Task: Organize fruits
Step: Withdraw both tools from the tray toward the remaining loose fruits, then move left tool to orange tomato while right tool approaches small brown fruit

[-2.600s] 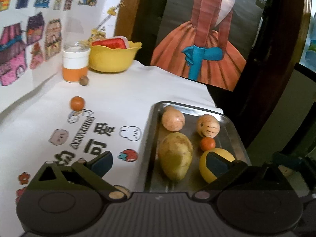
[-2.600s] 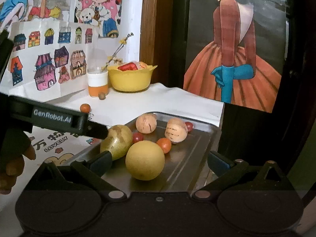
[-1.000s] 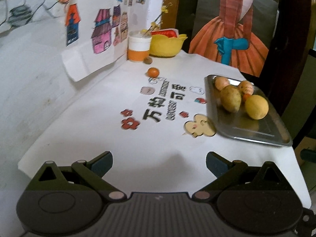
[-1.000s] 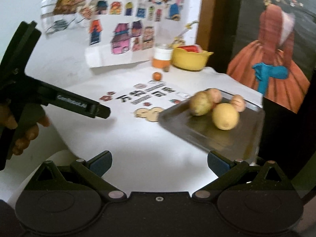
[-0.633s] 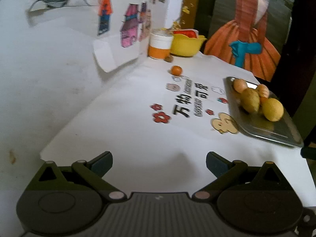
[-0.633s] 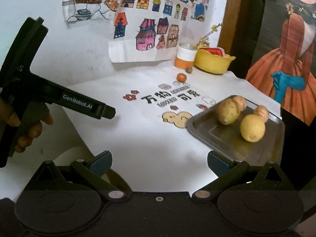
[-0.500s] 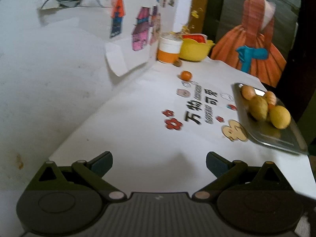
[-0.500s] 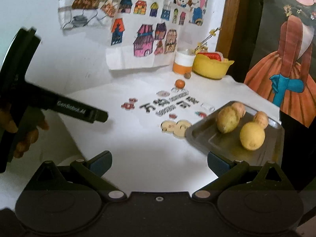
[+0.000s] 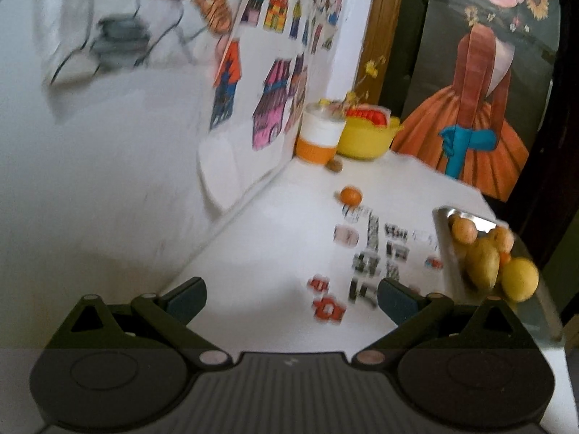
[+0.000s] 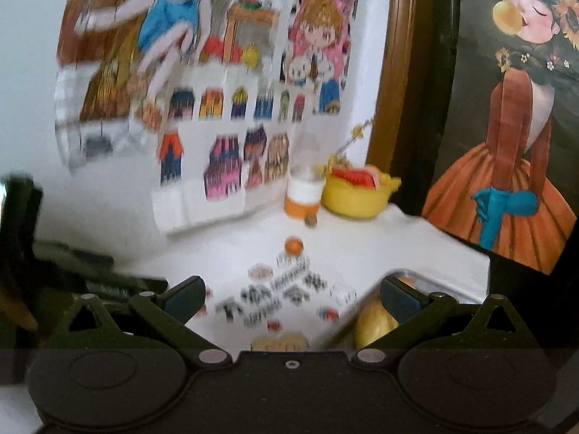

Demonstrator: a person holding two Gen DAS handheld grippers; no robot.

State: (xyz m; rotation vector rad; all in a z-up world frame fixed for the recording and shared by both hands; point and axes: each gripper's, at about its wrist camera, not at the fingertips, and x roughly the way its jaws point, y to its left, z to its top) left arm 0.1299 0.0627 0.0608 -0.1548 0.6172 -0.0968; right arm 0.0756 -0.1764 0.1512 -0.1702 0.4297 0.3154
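Both my grippers are empty and spread wide: the left gripper hangs over bare cloth at the near edge of the table, and the right gripper sits with its jaws just as far apart, nothing between them. Most of the fruit already lies on the tray at my 2 o'clock in the left view: the lemon nearest, a pear touching it, two peach-coloured fruits behind. I judge the sorting nearly done and myself between picks, since one orange is loose on the cloth at 12 o'clock, well apart from the tray, with a small brown nut just beside the cup and the bowl past it. The next move, as I read it, is a long reach forward to the orange, jaws straddling it before they close, then a carry to a free spot on the tray. Compared with half a second ago, both views are blurrier and tipped higher up the wall, the right view now cutting off most of the tray; the fruit has not shifted.
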